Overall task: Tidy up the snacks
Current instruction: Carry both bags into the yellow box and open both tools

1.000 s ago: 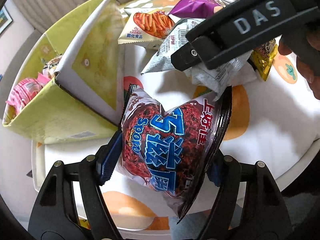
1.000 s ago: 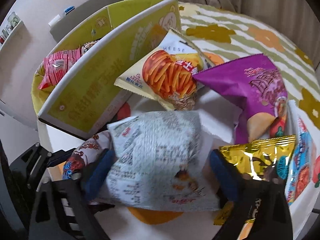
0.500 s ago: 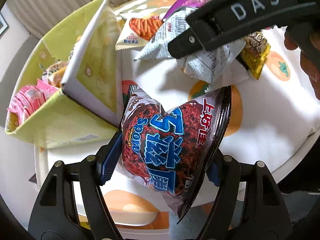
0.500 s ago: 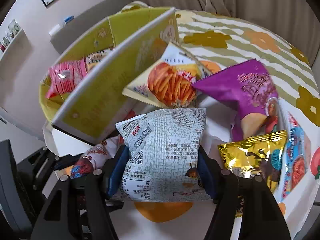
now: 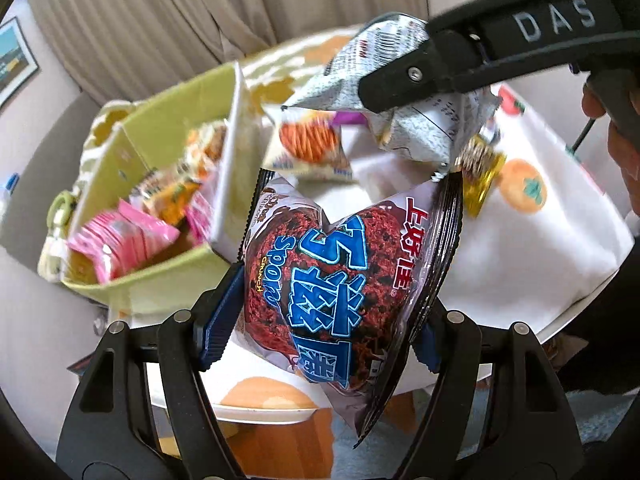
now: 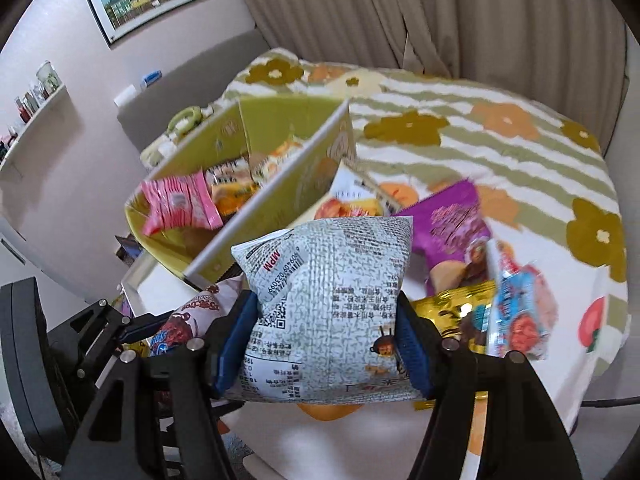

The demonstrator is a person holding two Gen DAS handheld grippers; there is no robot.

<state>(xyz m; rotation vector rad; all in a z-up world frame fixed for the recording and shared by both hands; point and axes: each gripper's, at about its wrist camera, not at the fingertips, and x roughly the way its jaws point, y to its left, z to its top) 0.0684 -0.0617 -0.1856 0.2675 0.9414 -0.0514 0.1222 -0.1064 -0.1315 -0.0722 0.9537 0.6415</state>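
We see a round worktop (image 6: pixel 460 148) under a cloth printed with green stripes, flowers and orange fruit, with beige curtains (image 6: pixel 400 12) behind it; on its left side stands a yellow-green box (image 6: pixel 280 184) with an open top, already holding a pink packet (image 6: pixel 180 204) and some orange packets that are too blurred to read; loose snacks lie on the cloth just right of the box: a purple bag (image 6: pixel 448 224), a cream bag printed with orange sticks (image 5: pixel 308 148), a gold packet (image 6: pixel 452 308) and a pale blue and red packet (image 6: pixel 516 316). Our left hand-held gripper (image 5: pixel 324 320) is clamped on a dark red snack bag with blue lettering (image 5: pixel 332 280), its blue pads pressing both sides, the bag lifted clear of the cloth near the front edge of the worktop, just right of the box; our right hand-held gripper (image 6: pixel 328 344) is closed on a grey-white printed snack bag (image 6: pixel 332 300), pads squeezing both its edges, the bag held in the air above the loose snacks; in the left view that gripper crosses the upper right, its black body marked DAS, a person's hand (image 5: pixel 620 140) behind it.
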